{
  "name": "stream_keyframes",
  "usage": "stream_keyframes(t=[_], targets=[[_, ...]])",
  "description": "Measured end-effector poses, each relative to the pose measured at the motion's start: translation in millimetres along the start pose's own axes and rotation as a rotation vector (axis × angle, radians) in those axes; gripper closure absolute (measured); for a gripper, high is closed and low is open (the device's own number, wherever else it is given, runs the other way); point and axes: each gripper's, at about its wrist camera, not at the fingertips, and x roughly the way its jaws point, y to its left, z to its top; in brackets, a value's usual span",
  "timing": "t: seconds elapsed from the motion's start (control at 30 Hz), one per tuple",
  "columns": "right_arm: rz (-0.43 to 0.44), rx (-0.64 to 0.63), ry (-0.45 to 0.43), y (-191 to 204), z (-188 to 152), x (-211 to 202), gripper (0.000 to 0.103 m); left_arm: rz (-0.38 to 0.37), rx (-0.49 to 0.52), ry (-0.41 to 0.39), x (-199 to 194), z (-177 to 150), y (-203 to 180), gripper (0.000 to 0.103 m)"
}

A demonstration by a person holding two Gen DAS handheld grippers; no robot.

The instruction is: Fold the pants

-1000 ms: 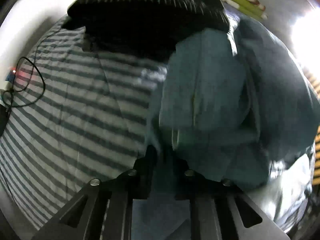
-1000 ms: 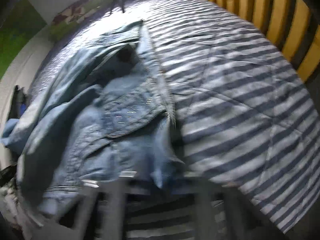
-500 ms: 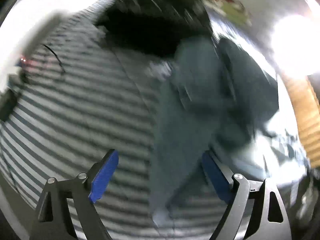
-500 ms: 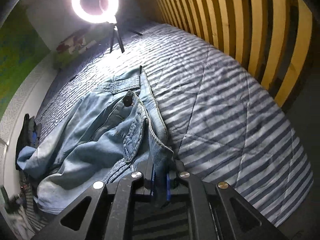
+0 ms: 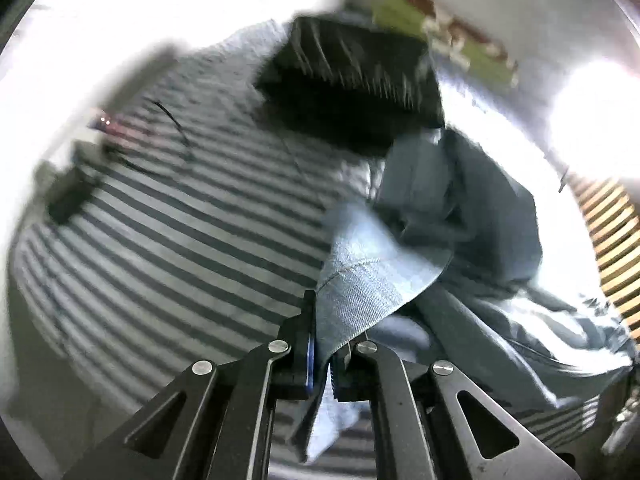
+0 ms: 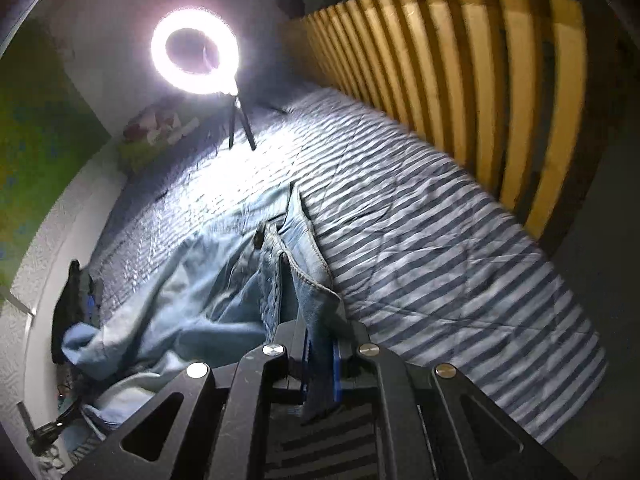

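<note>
Left wrist: left gripper (image 5: pixel 321 364), spread half a second ago, now pinches a hem of the jeans (image 5: pixel 460 216) on the striped bedcover (image 5: pixel 160 240); right wrist: right gripper (image 6: pixel 320 354) clamps their waistband edge, denim rumpled, no fold yet made.

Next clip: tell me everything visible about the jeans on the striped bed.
The jeans are light blue denim with stitched seams, crumpled and unfolded across the striped blanket. The right gripper is shut on a seamed edge beside the open fly, lifting it. The left gripper is shut on another hemmed edge, which drapes up from the heap. A dark garment lies just beyond them.
</note>
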Motion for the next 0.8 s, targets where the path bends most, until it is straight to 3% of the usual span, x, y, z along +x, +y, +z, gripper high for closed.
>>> stream_keyframes(t=[0.1,0.13,0.2,0.23,0.27,0.37,0.43,0.47,0.57,0.63,0.7,0.8], targets=[[-0.018,0.036,0.005,-21.6,-11.2,-6.2,0.096,0.035,-0.030,-0.022,-29.2,-9.6,34.9,0.098],[-0.034,0.047,0.014,-29.7,-18.3,-4.9,0.097,0.078,-0.045,-0.005,-31.1,-15.3,51.4,0.095],[-0.104,0.041,0.038,-43.1,-34.7,3.1,0.097,0.166,-0.089,0.060,-26.7,-30.7,80.6,0.091],[-0.146,0.034,0.066,-48.7,-43.1,10.2,0.097,0.185,-0.113,0.107,-21.5,-37.1,95.5,0.081],[-0.169,0.031,0.092,-52.6,-50.6,16.3,0.097,0.200,-0.134,0.136,-19.0,-41.7,106.3,0.078],[-0.212,0.004,0.152,-54.7,-59.7,23.0,0.092,0.218,-0.129,0.112,-22.9,-39.3,107.0,0.068],[-0.259,-0.029,0.117,-48.5,-57.4,10.3,0.085,0.242,-0.107,0.064,-32.1,-24.6,91.7,0.054],[-0.271,-0.049,0.085,-43.1,-53.9,-0.6,0.083,0.239,-0.105,0.040,-35.5,-19.0,85.5,0.052],[-0.229,-0.113,0.013,-22.0,-37.8,-23.1,0.068,0.232,-0.069,-0.028,-35.2,11.0,58.8,0.048],[-0.172,-0.146,-0.013,-4.0,-22.1,-27.2,0.052,0.214,-0.078,-0.086,-41.1,27.4,45.8,0.024],[-0.128,-0.160,-0.031,13.4,-10.5,-27.6,0.052,0.190,-0.080,-0.082,-31.5,42.9,42.5,0.022],[-0.094,-0.205,-0.051,41.2,16.0,-12.2,0.051,0.242,-0.102,-0.056,-24.7,41.0,59.2,0.023]])
